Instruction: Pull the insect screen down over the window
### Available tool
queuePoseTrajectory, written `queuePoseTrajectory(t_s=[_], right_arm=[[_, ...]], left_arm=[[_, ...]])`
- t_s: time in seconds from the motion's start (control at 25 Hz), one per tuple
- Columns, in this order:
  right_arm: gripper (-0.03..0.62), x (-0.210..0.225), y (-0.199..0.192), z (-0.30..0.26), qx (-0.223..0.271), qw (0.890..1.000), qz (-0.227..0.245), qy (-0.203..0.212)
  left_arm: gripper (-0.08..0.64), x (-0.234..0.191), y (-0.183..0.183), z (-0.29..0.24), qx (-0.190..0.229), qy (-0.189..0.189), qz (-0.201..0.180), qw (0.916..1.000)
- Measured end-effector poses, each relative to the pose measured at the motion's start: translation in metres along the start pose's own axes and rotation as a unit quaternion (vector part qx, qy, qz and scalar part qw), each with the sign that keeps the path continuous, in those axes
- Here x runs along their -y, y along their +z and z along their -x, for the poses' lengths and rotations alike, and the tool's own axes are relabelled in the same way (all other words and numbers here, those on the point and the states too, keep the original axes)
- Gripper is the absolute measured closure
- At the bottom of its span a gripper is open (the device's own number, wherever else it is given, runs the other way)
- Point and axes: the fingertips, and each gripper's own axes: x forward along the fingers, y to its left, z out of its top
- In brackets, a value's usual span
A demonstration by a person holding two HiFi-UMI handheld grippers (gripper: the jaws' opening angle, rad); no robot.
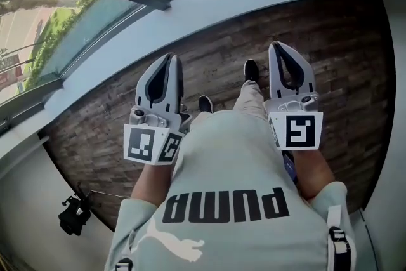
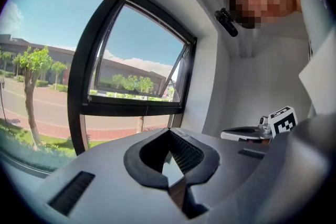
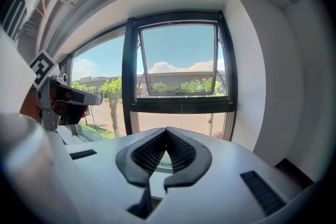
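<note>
As the person stood on the brick-patterned floor (image 1: 342,41) facing the window (image 3: 178,60), both claws were held out in front of the trunk, side by side and well apart.

Left claw (image 2: 169,130): the jaws were pressed together at the tips, with nothing between the ribbed pads. It pointed toward the window's black frame (image 2: 84,71).

Right claw (image 3: 165,128): the jaws were likewise pressed together and empty, and they were aimed at the lower pane beneath the crossbar (image 3: 157,105).

Each claw appeared in the other's view, recognisable by its marker cube (image 2: 283,119).

Window: it stood just ahead of both claws, above a pale sill (image 1: 209,3). Its upper sash (image 3: 178,57) was hinged at the top and tilted outward. Trees (image 2: 32,63), a road and a low building showed sharply through the glass. A thin line (image 3: 181,107) ran down the middle of the crossbar's face, but what it was could not be told. The insect screen could not be made out in any view.

In the head view the claws pointed toward the window wall, and the person's dark shoes (image 1: 205,103) stood on the floor between them.
</note>
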Motion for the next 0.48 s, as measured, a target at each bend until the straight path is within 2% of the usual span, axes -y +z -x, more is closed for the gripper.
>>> queuePoseTrajectory(t_s=[0.12, 0.32, 0.48], right_arm=[[0.584, -0.065, -0.012, 0.029, -0.005, 1.000, -0.001, 0.006], [0.584, -0.178, -0.034, 0.080, -0.019, 0.999, -0.041, -0.008], [0.584, -0.251, -0.039, 0.111, -0.020, 0.999, -0.041, -0.006]], left_arm=[[0.546, -0.018, -0.021, 0.058, -0.002, -0.007, -0.003, 1.0000], [0.546, -0.045, -0.066, 0.166, -0.030, -0.042, 0.001, 0.9986], [0.546, -0.066, -0.087, 0.236, -0.040, -0.046, 0.003, 0.9982]])
